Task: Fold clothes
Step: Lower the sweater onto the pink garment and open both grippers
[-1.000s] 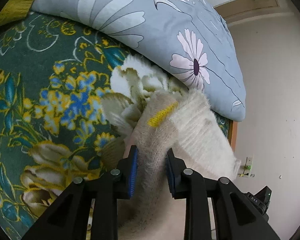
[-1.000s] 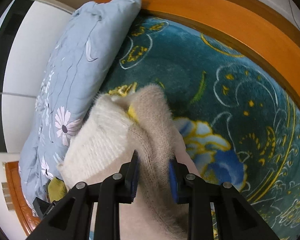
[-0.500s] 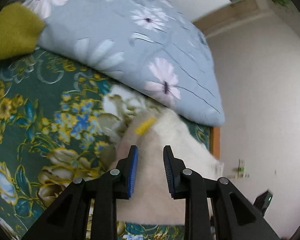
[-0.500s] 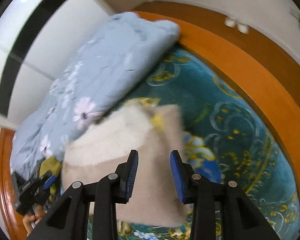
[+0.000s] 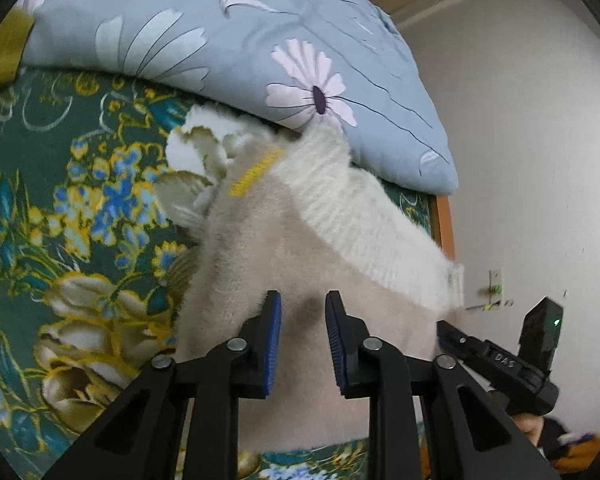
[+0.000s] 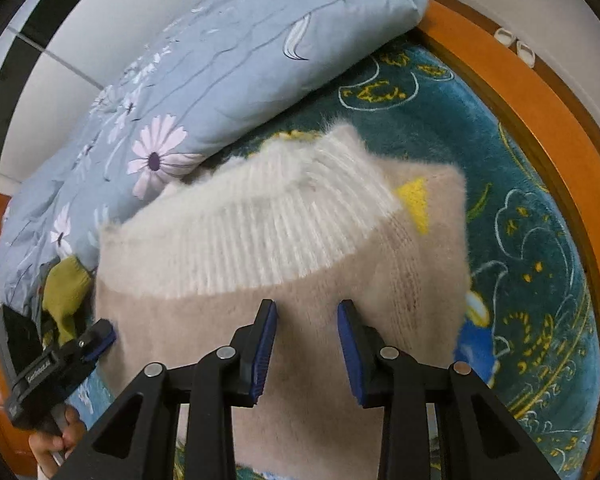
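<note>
A fuzzy beige sweater (image 5: 284,264) with a white ribbed band and a small yellow patch lies folded on the bed; it also shows in the right wrist view (image 6: 300,280). My left gripper (image 5: 303,320) is open just above its near part, with nothing between the pads. My right gripper (image 6: 307,328) is open above the sweater's near right part, also empty. The right gripper's body shows at the right in the left wrist view (image 5: 496,364). The left gripper shows at the lower left in the right wrist view (image 6: 60,360), its fingertip at the sweater's left edge.
A light blue flowered pillow (image 5: 236,40), also in the right wrist view (image 6: 204,80), lies behind the sweater. A dark green floral blanket (image 5: 60,200) covers the bed. An olive garment (image 6: 66,292) lies by the pillow. An orange wooden bed frame (image 6: 540,112) runs along the wall.
Both grippers let go of the sweater, opened and pulled back. The sweater now lies flat on the blanket, no longer bunched between the pads.
</note>
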### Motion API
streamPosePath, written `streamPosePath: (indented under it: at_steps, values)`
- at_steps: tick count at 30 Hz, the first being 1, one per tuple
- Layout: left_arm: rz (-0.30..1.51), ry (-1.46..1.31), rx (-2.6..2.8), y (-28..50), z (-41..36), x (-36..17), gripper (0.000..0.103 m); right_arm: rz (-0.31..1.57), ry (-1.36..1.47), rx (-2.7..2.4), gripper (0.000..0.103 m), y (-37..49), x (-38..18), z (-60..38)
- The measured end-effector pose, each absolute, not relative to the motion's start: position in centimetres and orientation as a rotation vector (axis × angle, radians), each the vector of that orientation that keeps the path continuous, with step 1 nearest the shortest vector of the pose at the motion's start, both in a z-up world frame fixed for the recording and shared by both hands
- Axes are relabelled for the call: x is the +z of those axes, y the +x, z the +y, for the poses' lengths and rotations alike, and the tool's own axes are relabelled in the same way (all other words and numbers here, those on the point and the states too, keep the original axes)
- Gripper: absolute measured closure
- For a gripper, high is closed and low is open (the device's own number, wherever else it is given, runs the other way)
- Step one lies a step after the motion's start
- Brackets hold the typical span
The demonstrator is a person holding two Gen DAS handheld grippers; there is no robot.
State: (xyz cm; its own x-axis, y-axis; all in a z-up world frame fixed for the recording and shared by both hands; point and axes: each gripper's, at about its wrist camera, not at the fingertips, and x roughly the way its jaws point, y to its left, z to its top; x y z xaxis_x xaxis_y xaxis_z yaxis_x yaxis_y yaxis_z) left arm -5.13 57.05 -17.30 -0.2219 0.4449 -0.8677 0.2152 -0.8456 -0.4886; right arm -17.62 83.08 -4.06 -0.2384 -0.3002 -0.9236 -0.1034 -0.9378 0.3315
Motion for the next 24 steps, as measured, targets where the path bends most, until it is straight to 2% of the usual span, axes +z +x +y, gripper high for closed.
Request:
streamPosePath:
  at_steps: [6, 13, 22, 24]
  values:
    - [-0.747, -1.924, 2.204, -5.5, 57.2, -17.3, 0.086, -0.475, 1.914, -2.332, 0.068, -18.2, -4.4, 82.6]
    - [-0.570, -1.918, 2.257, -2.3, 59.1, -13.6, 0.080, -0.441, 1.784, -2.368, 0.067, -13.2, 0.2, 81.7]
    - [-0.516, -2.083, 2.180, 4.6, 60.8, -12.8, 0.038, -0.345, 1.931, -2.297, 0.067, -5.0, -0.1, 82.0]
    - [-0.508, -2.106, 2.184, 6.1, 61.2, -12.7, 0.033, -0.337, 1.939, -2.292, 0.061, -3.8, -0.4, 82.7]
